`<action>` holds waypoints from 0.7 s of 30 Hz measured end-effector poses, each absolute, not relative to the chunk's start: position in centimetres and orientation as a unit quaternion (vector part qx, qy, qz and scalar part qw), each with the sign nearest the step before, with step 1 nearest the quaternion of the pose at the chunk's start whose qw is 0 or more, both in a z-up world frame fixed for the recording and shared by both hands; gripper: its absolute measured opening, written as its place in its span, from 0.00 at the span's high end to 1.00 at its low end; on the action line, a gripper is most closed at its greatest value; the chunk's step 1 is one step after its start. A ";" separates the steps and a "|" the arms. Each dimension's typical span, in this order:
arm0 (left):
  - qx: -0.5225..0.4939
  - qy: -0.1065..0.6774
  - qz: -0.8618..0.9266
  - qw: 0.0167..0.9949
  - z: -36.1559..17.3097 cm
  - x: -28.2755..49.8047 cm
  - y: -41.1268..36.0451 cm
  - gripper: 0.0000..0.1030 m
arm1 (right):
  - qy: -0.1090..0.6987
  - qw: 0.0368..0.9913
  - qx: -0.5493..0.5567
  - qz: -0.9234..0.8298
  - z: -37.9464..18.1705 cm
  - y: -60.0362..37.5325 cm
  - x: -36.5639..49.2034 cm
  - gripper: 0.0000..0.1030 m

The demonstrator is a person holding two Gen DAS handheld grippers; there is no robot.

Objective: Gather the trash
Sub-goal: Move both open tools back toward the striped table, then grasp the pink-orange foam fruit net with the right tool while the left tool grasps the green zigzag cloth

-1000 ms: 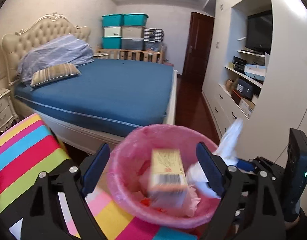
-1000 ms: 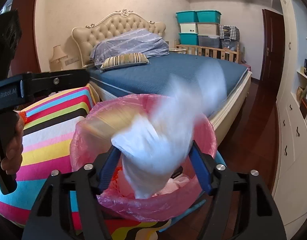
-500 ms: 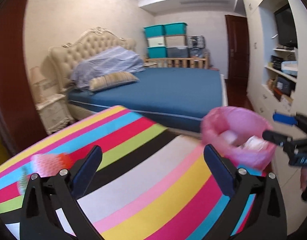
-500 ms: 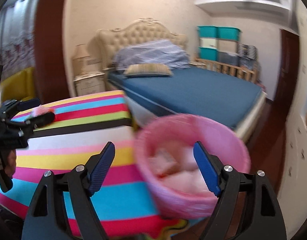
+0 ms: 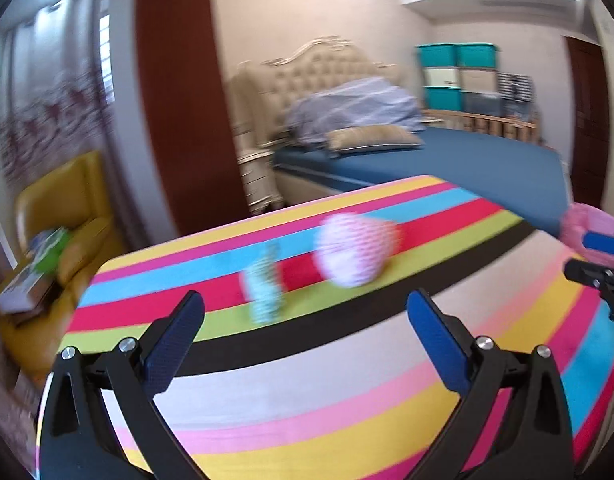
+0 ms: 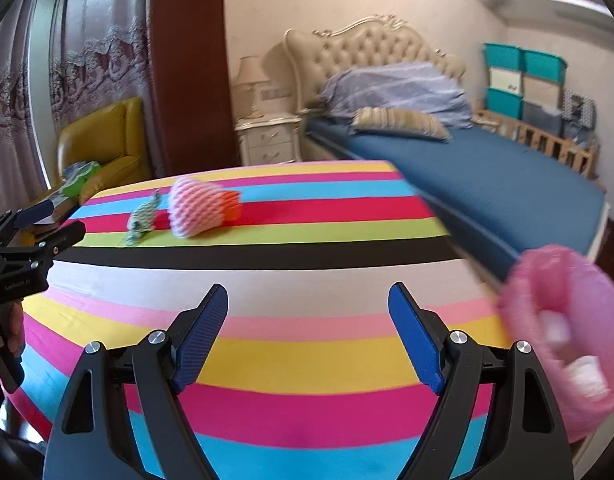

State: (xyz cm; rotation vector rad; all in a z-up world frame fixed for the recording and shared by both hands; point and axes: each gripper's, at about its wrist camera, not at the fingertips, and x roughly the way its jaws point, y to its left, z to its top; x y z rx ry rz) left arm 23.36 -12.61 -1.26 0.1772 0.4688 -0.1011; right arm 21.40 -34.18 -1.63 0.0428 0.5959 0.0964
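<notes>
Both views had swung, within a second, away from the pink-lined bin (image 6: 563, 344) and back over the striped bench (image 6: 267, 312). That bin, which a second earlier sat right between the jaws taking a box and a white wad, now stood off to the right of the right gripper (image 6: 307, 336), with pale scraps inside. So that drop looked finished, and the next pickup was beginning. Ahead of the left gripper (image 5: 305, 344), well beyond its tips, lay a pink foam net (image 5: 357, 250) and, just left of it, a small teal scrap (image 5: 265, 284). Each gripper's jaws stood released, wide apart and holding nothing.
</notes>
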 end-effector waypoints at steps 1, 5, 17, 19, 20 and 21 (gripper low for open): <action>0.082 0.233 -0.039 0.968 -1.2 23.6 -11.6 0.05 | 0.299 0.953 0.023 0.054 -1.8 -33.2 22.0 0.25; 0.056 0.242 -0.002 0.969 -1.1 25.5 -7.2 0.05 | 0.311 0.947 0.013 0.075 -2.3 -29.1 24.3 0.25; 0.040 0.277 0.038 0.959 -1.9 29.0 -3.0 0.05 | 0.342 0.932 -0.022 0.117 -3.3 -19.1 33.9 0.37; 0.047 0.283 0.032 0.957 -2.2 29.7 -3.1 0.05 | 0.345 0.931 -0.022 0.114 -3.4 -18.5 35.3 0.41; 0.049 0.285 0.030 0.957 -2.4 30.1 -3.3 0.05 | 0.347 0.931 -0.022 0.111 -3.5 -18.2 36.0 0.44; 0.050 0.287 0.025 0.956 -2.5 30.4 -3.5 0.05 | 0.349 0.931 -0.022 0.106 -3.6 -18.0 36.8 0.47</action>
